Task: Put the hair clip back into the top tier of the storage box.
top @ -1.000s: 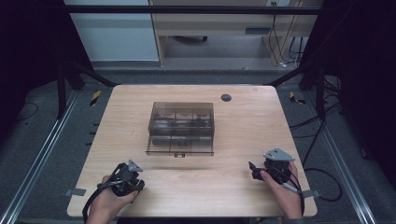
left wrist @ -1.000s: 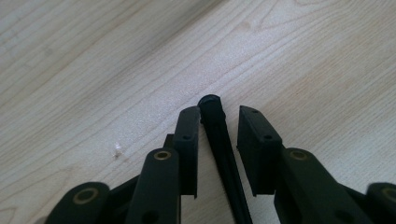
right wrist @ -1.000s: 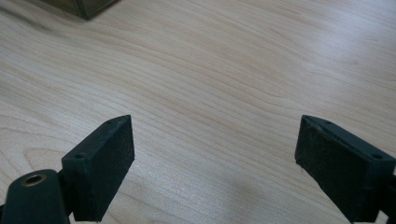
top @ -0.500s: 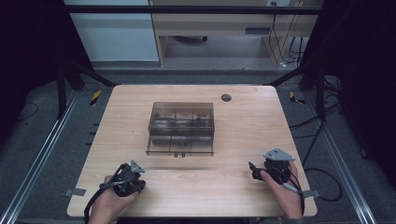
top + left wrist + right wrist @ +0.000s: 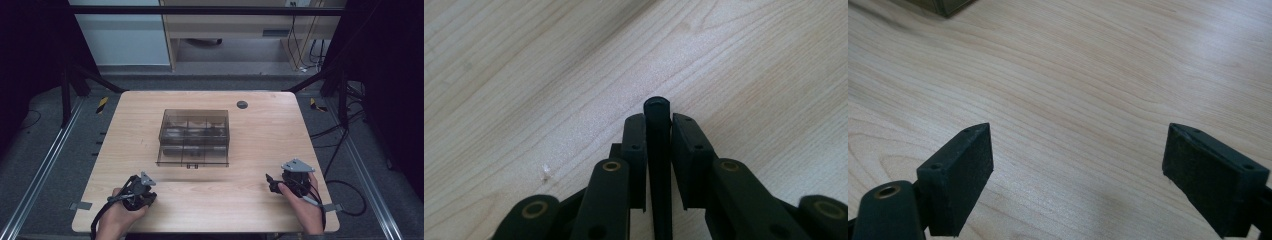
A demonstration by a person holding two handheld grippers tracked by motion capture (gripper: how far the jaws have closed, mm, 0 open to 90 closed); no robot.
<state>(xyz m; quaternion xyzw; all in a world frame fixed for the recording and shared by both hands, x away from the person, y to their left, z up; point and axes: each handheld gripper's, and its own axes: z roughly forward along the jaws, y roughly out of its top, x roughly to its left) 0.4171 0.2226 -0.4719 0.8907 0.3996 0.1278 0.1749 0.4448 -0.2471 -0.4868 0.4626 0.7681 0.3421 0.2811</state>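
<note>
Left gripper (image 5: 659, 130) pinched black rod (image 5: 657, 112), jaws just closing on it. Right gripper (image 5: 1078, 165) gaped empty over table (image 5: 250, 200), likely waiting. Drawer box (image 5: 194, 137) sat centred, well apart.

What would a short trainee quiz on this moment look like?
1. True or false: the right gripper has its fingers wide apart with only bare table between them.
2. What sits between the fingers of the left gripper? A) a black rod B) a spoon C) a cloth
3. Where is the smoky clear drawer box relative to the two grippers?

Key
1. True.
2. A. The fingers have just been closing, and the black rod stands between them, both pads against it.
3. At mid-table, beyond both grippers and touched by neither.
</note>
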